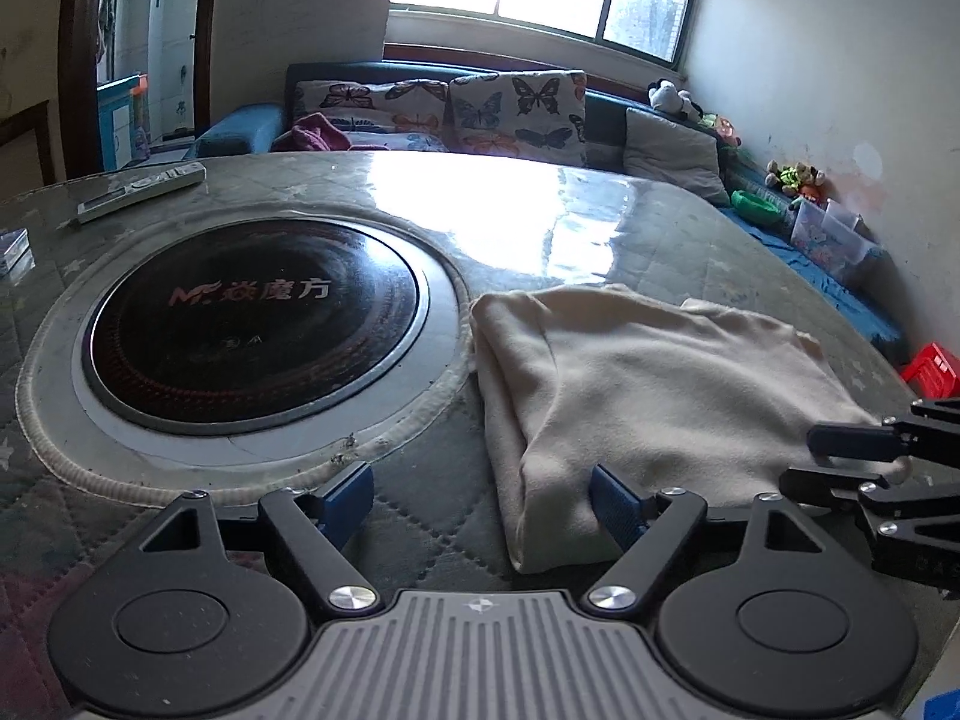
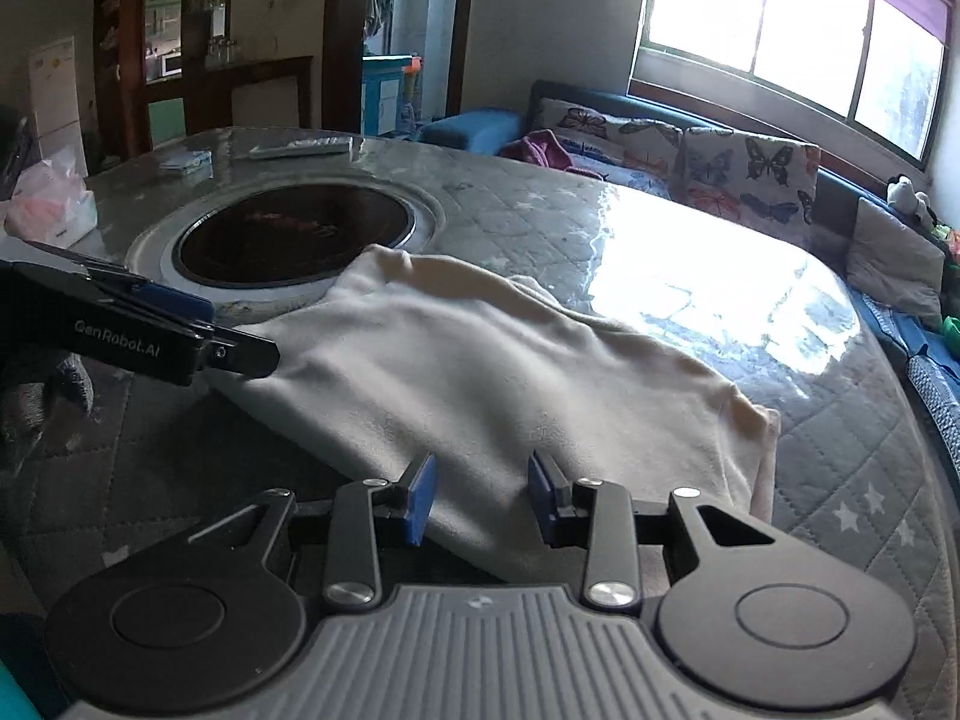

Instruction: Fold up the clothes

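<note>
Tissues (image 2: 51, 204) — right view only, beyond garment (image 2: 480, 372).

Matt fleecy cloth garment (image 1: 648, 384) on glossy tabletop (image 1: 540, 204).

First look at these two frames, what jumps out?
A cream garment, roughly folded, lies on the quilted table cover right of a round black cooktop. Both grippers, left and right, sit open at its near edge. Window glare washes the far tabletop.

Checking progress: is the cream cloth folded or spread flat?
Folded. The cream cloth lies as a compact, layered bundle with a doubled edge on the table, not spread out.
</note>
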